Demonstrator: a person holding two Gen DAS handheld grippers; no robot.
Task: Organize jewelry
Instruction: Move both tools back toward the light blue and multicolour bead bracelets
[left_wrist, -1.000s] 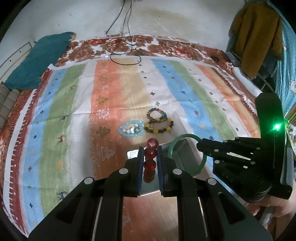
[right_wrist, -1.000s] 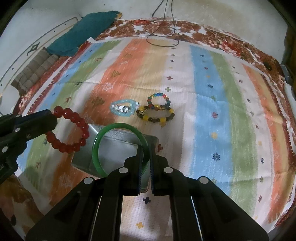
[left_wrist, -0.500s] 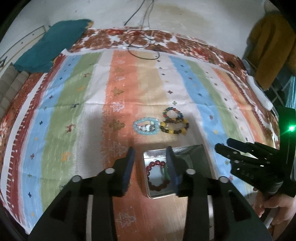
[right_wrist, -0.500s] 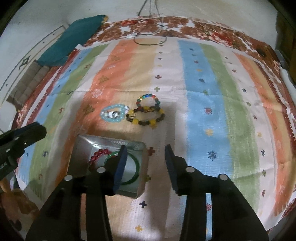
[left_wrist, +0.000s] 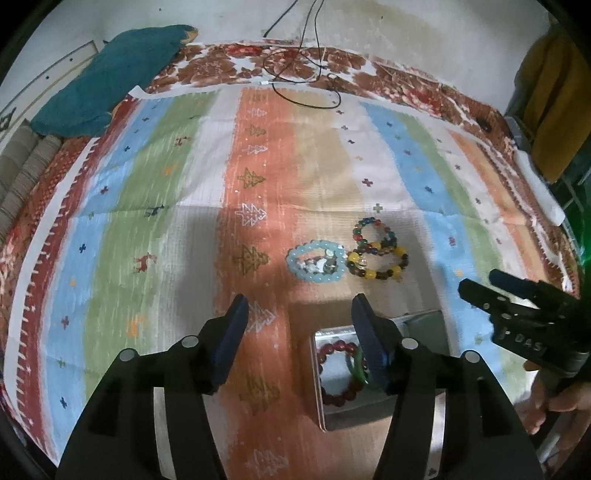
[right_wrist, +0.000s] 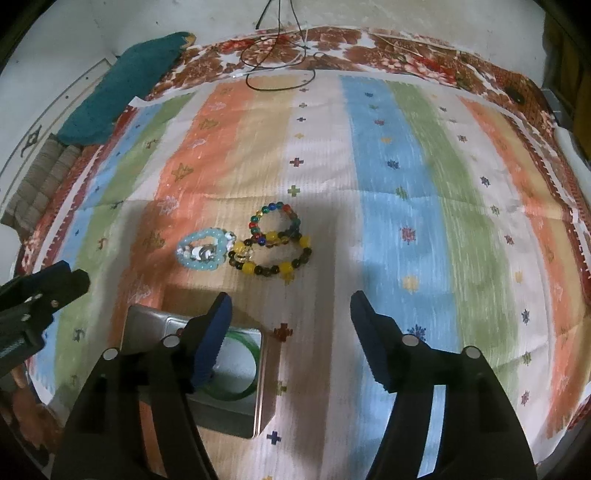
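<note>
**Both bracelets dropped in the tin, claws spreading empty**

A second ago the left claw pinched the red bead bracelet and the right claw clamped the green bangle above the tin; now both pieces lie inside it and both claws have let go. The left claw has its jaws opening, with nothing between them but the striped cloth below. The right claw is opening as well, and nothing sits between its fingers either.

Just under the left claw's right finger, the metal tin rests on the bed's striped cloth. The red bead bracelet lies in the tin's left part, and the green bangle beside it, partly hidden by that finger. In the right wrist view the bangle curves along the tin's near right corner.

Beyond the tin, three more pieces lie on the cloth: a pale blue bracelet, a yellow and dark bead bracelet touching it, and a multicoloured bead bracelet overlapping the yellow one on its far side.

At the bed's far edge lie a teal cushion and a looped black cable.
</note>
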